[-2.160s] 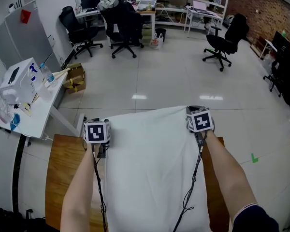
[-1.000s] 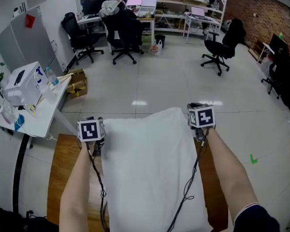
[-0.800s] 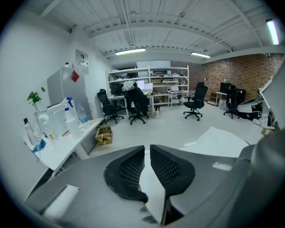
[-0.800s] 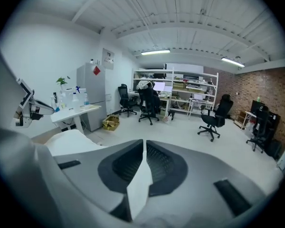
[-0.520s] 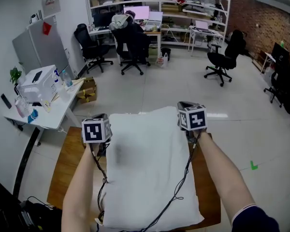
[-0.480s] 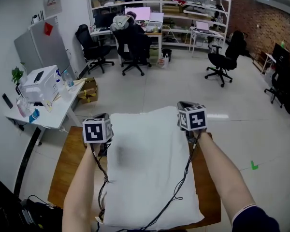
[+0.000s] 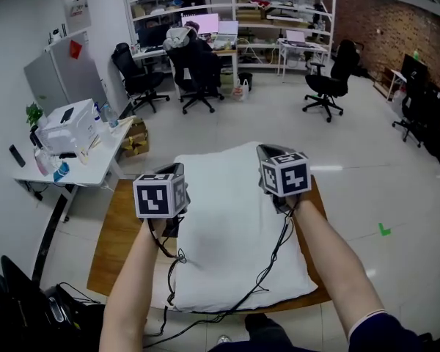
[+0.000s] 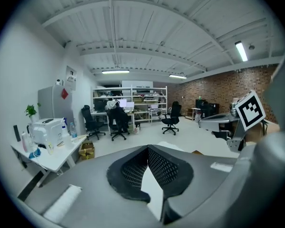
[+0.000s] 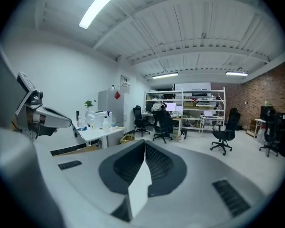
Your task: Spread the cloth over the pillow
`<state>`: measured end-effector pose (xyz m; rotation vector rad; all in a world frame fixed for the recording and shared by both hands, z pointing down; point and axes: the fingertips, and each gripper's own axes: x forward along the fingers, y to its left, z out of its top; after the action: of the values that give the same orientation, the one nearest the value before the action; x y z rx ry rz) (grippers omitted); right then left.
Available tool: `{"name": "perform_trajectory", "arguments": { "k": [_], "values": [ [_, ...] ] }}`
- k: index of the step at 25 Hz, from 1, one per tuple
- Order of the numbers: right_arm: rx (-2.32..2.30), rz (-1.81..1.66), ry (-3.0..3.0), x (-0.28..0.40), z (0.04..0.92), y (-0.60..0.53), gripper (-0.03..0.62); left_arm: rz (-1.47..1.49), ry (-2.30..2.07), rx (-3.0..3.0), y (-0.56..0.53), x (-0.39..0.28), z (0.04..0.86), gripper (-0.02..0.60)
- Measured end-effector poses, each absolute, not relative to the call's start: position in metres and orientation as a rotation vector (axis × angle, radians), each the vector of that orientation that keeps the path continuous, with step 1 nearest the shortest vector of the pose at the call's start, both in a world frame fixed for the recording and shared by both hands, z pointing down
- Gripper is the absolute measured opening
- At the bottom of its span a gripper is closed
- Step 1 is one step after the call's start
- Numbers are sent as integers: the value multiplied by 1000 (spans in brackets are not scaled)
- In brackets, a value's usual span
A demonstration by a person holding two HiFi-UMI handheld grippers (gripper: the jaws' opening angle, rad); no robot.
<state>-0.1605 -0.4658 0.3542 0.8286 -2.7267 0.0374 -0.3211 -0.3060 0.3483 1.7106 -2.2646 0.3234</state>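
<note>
A white cloth (image 7: 227, 218) lies flat over the pillow on the wooden table (image 7: 114, 233); cloth and pillow read as one white mound. Both grippers hover above its far half and point level out into the room. My left gripper (image 7: 174, 173) is over the left side and my right gripper (image 7: 268, 152) over the right side. In the left gripper view the left gripper (image 8: 147, 148) has its jaws together, and so has the right gripper (image 9: 144, 142) in its own view. No cloth rises to either one. Each gripper view catches the other gripper at its edge.
Black cables (image 7: 271, 262) trail from the grippers across the pillow's near half. A white side table (image 7: 66, 152) with a printer and bottles stands left of the wooden table. Office chairs (image 7: 323, 86) and desks stand farther off on the tiled floor.
Both grippers have lifted and drawn back from the cloth's far corners. The cloth has settled flat over the pillow. The head view now takes in the whole table.
</note>
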Motion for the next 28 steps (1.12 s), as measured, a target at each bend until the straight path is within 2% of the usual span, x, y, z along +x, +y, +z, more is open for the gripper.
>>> {"name": "perform_trajectory", "arguments": {
  "k": [14, 22, 28],
  "values": [
    [837, 24, -2858, -90, 302, -275, 0, 230, -2206, 1923, -181, -207, 298, 9],
    [739, 29, -2926, -65, 302, -197, 3, 190, -2147, 2016, -150, -151, 317, 9],
    [699, 56, -2938, -53, 338, -174, 5, 171, -2105, 2062, -143, -127, 345, 9]
  ]
}}
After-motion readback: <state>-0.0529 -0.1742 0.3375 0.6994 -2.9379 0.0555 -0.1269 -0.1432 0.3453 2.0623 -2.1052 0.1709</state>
